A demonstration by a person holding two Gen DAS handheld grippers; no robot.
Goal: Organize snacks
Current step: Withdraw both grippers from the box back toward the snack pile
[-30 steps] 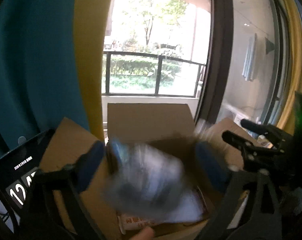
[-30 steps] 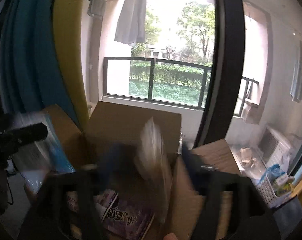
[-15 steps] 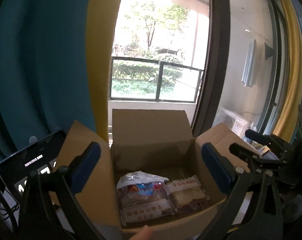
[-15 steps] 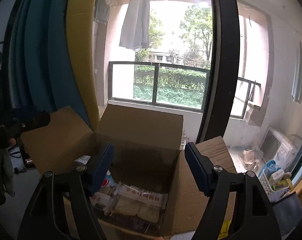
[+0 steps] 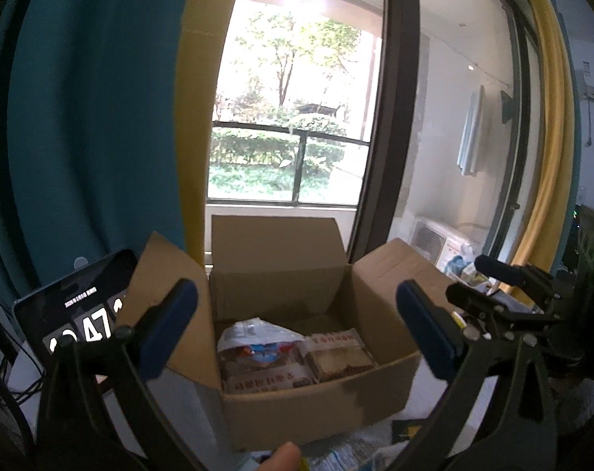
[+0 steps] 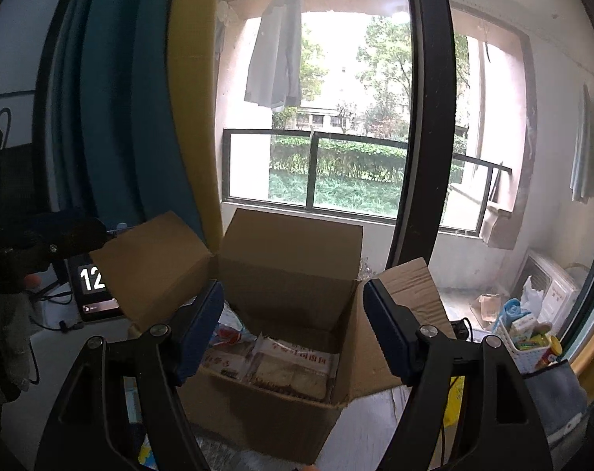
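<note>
Tablet [image 5: 77,306] with clock digits is seen at far left, propped beside the cardboard box [image 5: 316,404]; the left hand-held gripper [image 5: 297,329] is held spread and empty before the open box; inside, a white-and-blue snack bag [image 5: 257,337] lies at left, touching a clear-wrapped cake pack [image 5: 338,355] at right; the right hand-held gripper [image 6: 291,333] is likewise spread wide, nothing pinched; a white basket [image 6: 528,337] is seen at far right.

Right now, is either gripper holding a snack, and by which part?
Nothing is held: left gripper and right gripper are open, empty, above the cardboard box.
</note>
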